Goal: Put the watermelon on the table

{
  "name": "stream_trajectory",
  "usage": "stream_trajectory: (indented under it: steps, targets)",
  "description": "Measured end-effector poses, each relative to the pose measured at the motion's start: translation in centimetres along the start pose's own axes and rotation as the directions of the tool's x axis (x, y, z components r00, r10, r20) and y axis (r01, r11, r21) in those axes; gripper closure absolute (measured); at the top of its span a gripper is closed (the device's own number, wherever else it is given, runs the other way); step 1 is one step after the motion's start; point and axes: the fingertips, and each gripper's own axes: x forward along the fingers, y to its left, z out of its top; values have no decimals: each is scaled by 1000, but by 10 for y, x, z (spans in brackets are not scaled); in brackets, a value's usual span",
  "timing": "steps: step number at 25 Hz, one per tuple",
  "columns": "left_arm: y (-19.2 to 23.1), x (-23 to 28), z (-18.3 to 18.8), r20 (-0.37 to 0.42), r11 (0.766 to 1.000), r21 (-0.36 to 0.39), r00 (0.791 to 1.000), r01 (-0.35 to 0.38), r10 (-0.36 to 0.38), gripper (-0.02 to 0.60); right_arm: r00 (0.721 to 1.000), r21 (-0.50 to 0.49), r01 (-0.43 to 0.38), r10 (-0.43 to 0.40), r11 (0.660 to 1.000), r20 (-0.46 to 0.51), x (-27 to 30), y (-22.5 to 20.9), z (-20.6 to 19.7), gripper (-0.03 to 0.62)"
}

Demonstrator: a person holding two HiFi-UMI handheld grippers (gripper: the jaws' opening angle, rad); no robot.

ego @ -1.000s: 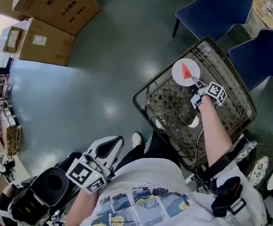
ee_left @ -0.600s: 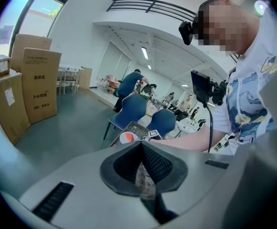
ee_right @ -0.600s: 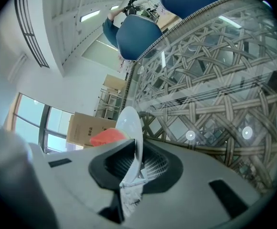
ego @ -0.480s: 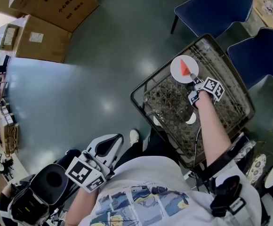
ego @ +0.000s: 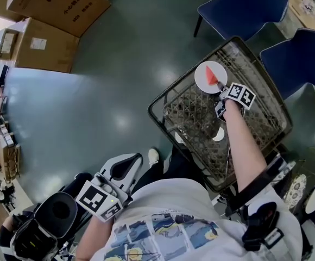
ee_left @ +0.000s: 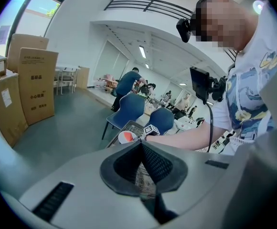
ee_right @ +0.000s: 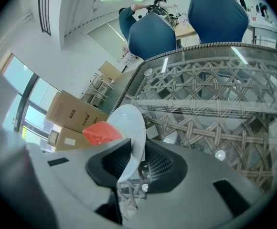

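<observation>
Two tongs, one job: nearest the body at 7 o'clock, the left tongs (ego: 126, 168) hang idle over the grey-green floor (ego: 119, 64), jaws closed together on nothing. Out at 2 o'clock a bare forearm (ego: 238, 140) stretches across the woven, glass-covered tabletop (ego: 266, 118), where the right tongs (ego: 221, 88) are clamped on the near rim of a white plate (ego: 206, 72) carrying the red watermelon (ego: 215, 79) wedge. Over the past second the plate has scarcely shifted against the tabletop. It keeps its spot toward the far-left edge, which suggests the carry is over and the set-down is the step in hand. The task looks nearly done, though not while the rim is pinched. Whether the plate's base already touches the glass cannot be told, and the right gripper view shows it tilted. A level release matters, since the loose wedge could slide. Nothing on the glass blocks the plate; small pale round shapes (ego: 218, 135) show closer in, beside the arm. Beyond, at 1 o'clock, two blue chairs (ego: 244, 4) stand at the tabletop's far side, and at 11 o'clock cardboard boxes (ego: 43, 15) are stacked on the floor
</observation>
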Motion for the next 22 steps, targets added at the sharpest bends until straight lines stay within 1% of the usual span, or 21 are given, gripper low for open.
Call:
stream_trajectory:
  steps: [4, 7, 9, 16, 22]
  targets:
    - [-2, -1, -2, 5, 1000, 1, 1000, 1, -1, 572, 997, -92, 75, -77, 993, -17, -1, 0, 0, 505]
    - [0, -4, -6, 1, 1000, -5, 1000, -6, 6, 572, 991, -179, 127, -134, 976, -28, 1, 2, -3, 496]
    - [1, -5, -8, -1, 1000, -8, 1000, -10, 10, 572, 987, -208, 149, -158, 967, -28, 1, 3, -4, 488]
    - [2, -14, -8, 9, 1000, -9, 1000, -13, 13, 572, 989, -205, 143, -150, 968, -19, -8, 1, -3, 488]
    - [-1, -19, -8, 24, 1000, 21, 1000, 17, -18, 572, 991, -221, 125, -130, 967, -10, -27, 3, -11, 488]
